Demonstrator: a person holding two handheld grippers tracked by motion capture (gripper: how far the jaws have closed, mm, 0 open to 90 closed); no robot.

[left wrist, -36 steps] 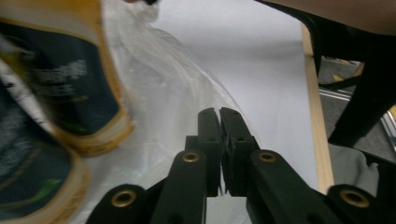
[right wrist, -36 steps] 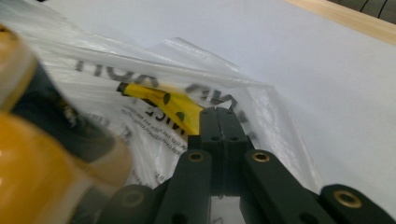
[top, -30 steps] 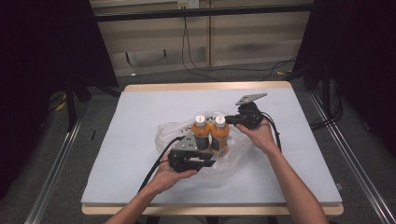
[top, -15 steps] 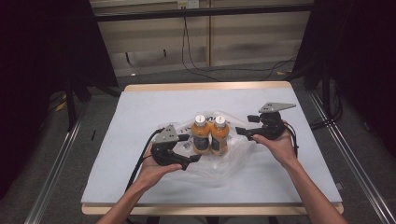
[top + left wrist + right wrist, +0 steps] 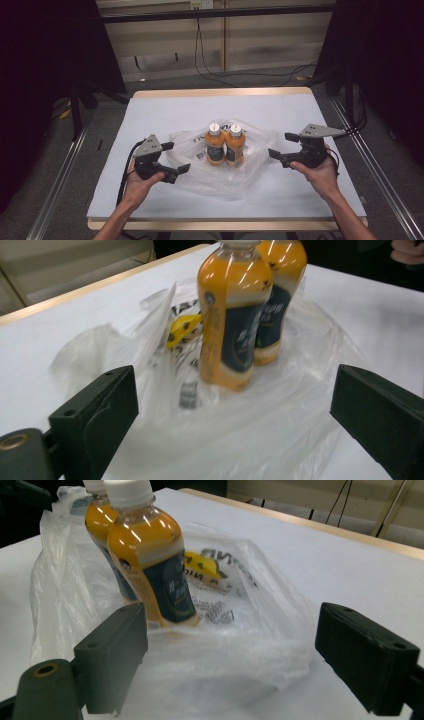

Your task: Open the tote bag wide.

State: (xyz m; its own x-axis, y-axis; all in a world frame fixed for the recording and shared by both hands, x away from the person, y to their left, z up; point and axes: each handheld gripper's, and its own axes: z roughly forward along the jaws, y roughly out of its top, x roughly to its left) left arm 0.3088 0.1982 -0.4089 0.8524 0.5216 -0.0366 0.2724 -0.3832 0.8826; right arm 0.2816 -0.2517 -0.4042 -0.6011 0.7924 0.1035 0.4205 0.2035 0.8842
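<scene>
**Grippers pulled back, bottles standing in the open bag**

Both grippers have swung outward since the earlier frames, where they sat close against the bottles; now each rests well off to its own side. In the high view my left gripper (image 5: 177, 157) sits at lower left of centre and my right gripper (image 5: 280, 145) at right of centre, with the two orange bottles (image 5: 225, 144) upright and touching each other in the middle of the frame, between them. They stand on the clear plastic bag (image 5: 220, 175), which lies spread and crumpled on the white worktop (image 5: 165, 107).

I judge the step in hand to be the bagging: the bottles are placed, and the bag's edges lie slack around their bases. My next move calls for catching the loose film on either side and drawing it up around the bottles without tipping them, since they are tall and stand on soft plastic.

Left gripper: jaws wide apart, holding nothing; in the left gripper view they frame the nearer bottle (image 5: 233, 315) with bag film lying between them. Right gripper: jaws likewise spread wide and empty; in the right gripper view the bag's rumpled edge (image 5: 235, 650) lies just ahead of them, though I cannot tell whether either jaw touches it.
</scene>
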